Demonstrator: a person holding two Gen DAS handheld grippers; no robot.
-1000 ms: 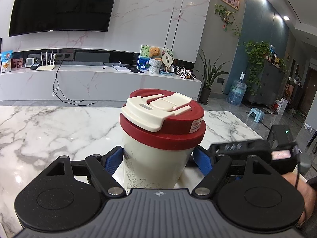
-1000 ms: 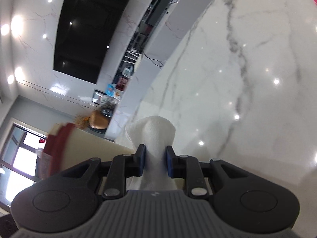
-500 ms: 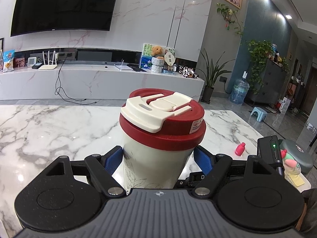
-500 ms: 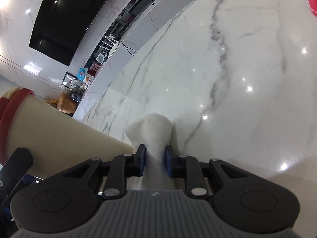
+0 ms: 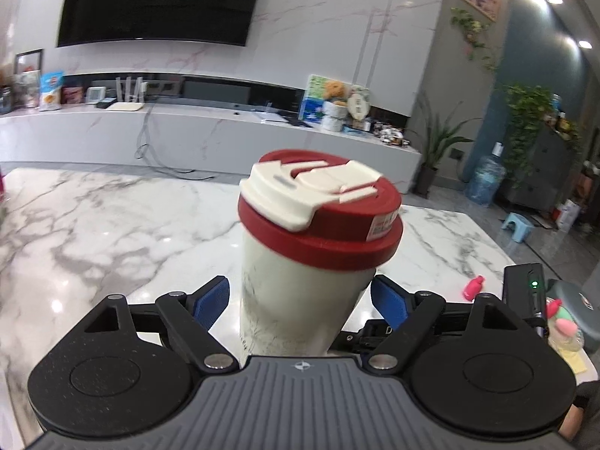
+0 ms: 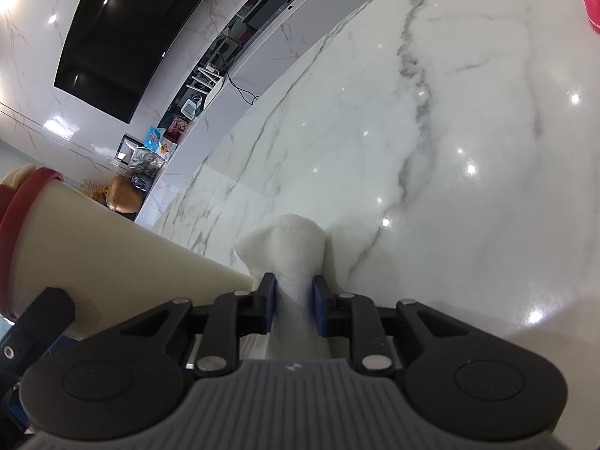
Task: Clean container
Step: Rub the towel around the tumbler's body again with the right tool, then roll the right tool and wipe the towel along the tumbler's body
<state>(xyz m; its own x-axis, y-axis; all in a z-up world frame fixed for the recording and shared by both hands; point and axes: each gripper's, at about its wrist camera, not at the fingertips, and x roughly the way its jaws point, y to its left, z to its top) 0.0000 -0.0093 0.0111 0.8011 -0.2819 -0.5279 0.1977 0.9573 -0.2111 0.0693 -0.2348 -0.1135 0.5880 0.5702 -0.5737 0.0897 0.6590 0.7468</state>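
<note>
A cream cup [image 5: 300, 288] with a red lid [image 5: 337, 232] and a cream flip cap stands between the blue pads of my left gripper [image 5: 300, 294]. The jaws are opening, and a narrow gap shows on each side of the cup wall. The cup's base is hidden behind the gripper body. My right gripper [image 6: 294, 294] is shut on a wad of white cloth [image 6: 285, 240]. In the right wrist view the cup [image 6: 97, 251] fills the left side, and the cloth's tip sits close beside the cup's lower wall. Whether cloth and cup touch I cannot tell.
The cup rests on a white marble table [image 5: 93, 225], also seen in the right wrist view [image 6: 450, 150]. A small pink object [image 5: 473, 287] and a grey rounded case [image 5: 573, 300] lie at the table's right edge. A red item [image 6: 592, 3] shows at the far corner.
The left jaws have spread away from the cup walls and the left view has rolled a little. The right gripper with its cloth has come down beside the cup's side.
</note>
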